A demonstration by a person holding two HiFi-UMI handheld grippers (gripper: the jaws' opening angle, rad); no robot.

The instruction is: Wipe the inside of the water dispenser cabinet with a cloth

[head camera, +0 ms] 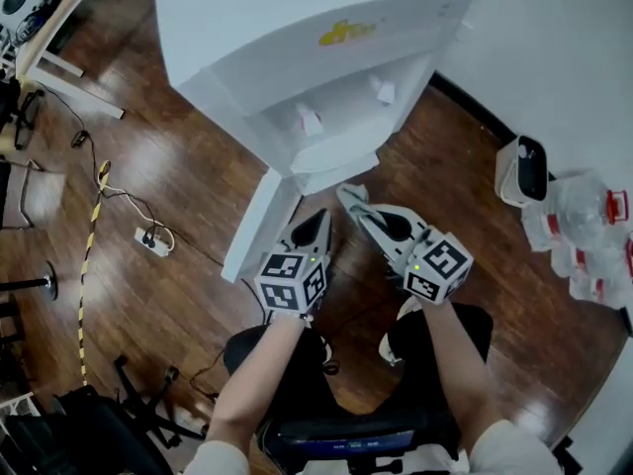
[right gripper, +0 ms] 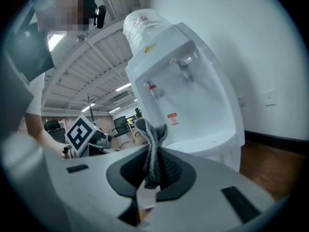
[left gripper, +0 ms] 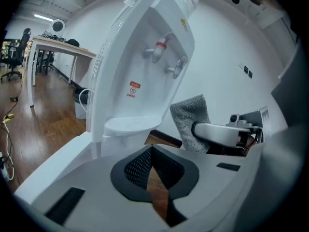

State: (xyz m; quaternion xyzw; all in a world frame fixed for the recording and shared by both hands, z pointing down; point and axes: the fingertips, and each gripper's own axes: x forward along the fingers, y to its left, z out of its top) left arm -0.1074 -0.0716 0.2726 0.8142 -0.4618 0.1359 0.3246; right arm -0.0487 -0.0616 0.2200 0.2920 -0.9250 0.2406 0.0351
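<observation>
Grey terry cloth [right gripper: 153, 144] is pinched in the right gripper [right gripper: 149, 173]. The jaws press on its lower part, so a loose folded flap stands up past the tips, a free end that can serve as the wiping face. The left gripper [left gripper: 152, 151] has its jaws together with nothing between them; only floor [left gripper: 157, 185] shows through the gap behind the pads. The two grippers are held side by side, near each other but apart, low in front of the white dispenser [head camera: 297, 38], tips aimed at its base below the tray [left gripper: 130, 124]. The door [head camera: 259, 224] stands swung open just left of the left gripper, giving access to the cabinet. The cabinet interior shows in no view. The cloth is short of the dispenser and does not touch it. Judgement: wiping not begun; approach stage. The next move probably calls for the right gripper to go lower and in under the tray, and the left gripper looks placed to steady the door. Risk: the floppy flap may fold back instead of pressing flat.
</observation>
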